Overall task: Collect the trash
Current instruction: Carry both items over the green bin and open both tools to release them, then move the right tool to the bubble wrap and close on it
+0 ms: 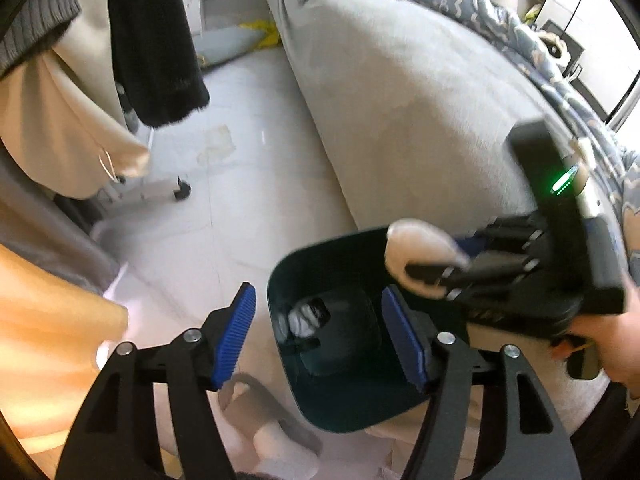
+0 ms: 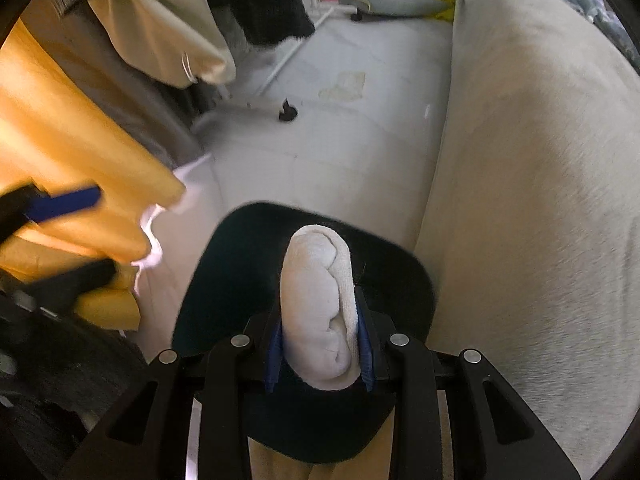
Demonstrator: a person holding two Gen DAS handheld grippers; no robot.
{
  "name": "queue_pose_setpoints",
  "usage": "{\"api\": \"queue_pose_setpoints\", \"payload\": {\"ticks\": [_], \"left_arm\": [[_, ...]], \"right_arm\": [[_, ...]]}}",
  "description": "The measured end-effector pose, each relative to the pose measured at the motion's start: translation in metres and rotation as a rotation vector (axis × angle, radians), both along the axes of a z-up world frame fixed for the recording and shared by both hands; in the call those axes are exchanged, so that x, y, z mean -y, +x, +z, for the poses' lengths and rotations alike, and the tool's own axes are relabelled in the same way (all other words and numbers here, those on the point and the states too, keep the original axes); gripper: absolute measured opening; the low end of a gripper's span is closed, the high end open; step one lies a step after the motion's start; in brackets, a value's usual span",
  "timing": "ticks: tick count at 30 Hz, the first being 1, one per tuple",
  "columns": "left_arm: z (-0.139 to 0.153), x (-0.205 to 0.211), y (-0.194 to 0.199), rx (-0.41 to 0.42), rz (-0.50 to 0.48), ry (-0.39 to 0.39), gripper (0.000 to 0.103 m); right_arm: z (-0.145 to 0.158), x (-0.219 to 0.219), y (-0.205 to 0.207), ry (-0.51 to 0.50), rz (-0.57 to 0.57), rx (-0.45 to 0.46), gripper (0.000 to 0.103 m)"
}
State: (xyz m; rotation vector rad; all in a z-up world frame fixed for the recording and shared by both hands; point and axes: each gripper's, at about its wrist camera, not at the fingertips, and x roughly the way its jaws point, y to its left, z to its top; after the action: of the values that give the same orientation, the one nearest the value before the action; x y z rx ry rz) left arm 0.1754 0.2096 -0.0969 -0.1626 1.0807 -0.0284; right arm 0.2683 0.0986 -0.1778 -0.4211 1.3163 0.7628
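One white wad (image 2: pixel 320 312) pinched in the right gripper (image 2: pixel 320 354) over one bin (image 2: pixel 404 276); left gripper (image 1: pixel 320 336) spread

White tissue wad (image 2: pixel 320 312), dark green bin (image 1: pixel 340 408).

Floor (image 2: pixel 328 148): pale tiles with thin grout lines, one yellowish stain (image 2: pixel 345 85) toward the far end. Standing on it: a dark bin (image 2: pixel 224 280) at the near end, just beside the bed's grey-sheeted side (image 2: pixel 520 208) on the right; a white wheeled rack base (image 2: pixel 288 56) with a black caster (image 2: pixel 287 112) to the left. At the far end, a grey cushion (image 2: pixel 384 0) and yellow plastic (image 2: pixel 440 6); a slipper (image 1: pixel 256 412) near the bin.
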Motion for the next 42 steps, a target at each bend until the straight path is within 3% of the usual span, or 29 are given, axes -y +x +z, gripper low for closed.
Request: {"api": "queue_pose_setpoints", "payload": {"ticks": [9, 13, 17, 20, 22, 32, 42], "left_arm": [[0.045, -0.002, -0.006, 0.192, -0.001, -0.049, 0.050], [0.071, 0.006, -0.013, 0.293, -0.003, -0.051, 0.049], [0.093, 0.011, -0.019, 0.388, -0.015, -0.051, 0.049], [0.103, 0.013, -0.022, 0.429, -0.012, -0.052, 0.049], [0.108, 0.014, -0.023, 0.446, -0.004, -0.045, 0.049], [0.135, 0.021, -0.027, 0.517, 0.051, -0.084, 0.052], [0.140, 0.056, -0.023, 0.531, -0.001, -0.082, 0.060]], "right_arm": [[-0.027, -0.008, -0.014, -0.071, 0.049, -0.037, 0.033], [-0.033, -0.015, -0.023, -0.094, 0.091, -0.049, 0.033], [-0.036, -0.020, -0.035, -0.101, 0.120, -0.064, 0.045], [-0.033, -0.019, -0.042, -0.092, 0.124, -0.068, 0.062], [-0.028, -0.018, -0.044, -0.083, 0.123, -0.062, 0.064], [0.029, 0.002, -0.042, 0.026, 0.064, 0.018, 0.065], [0.125, 0.077, -0.032, 0.133, -0.049, 0.232, 0.072]]}}
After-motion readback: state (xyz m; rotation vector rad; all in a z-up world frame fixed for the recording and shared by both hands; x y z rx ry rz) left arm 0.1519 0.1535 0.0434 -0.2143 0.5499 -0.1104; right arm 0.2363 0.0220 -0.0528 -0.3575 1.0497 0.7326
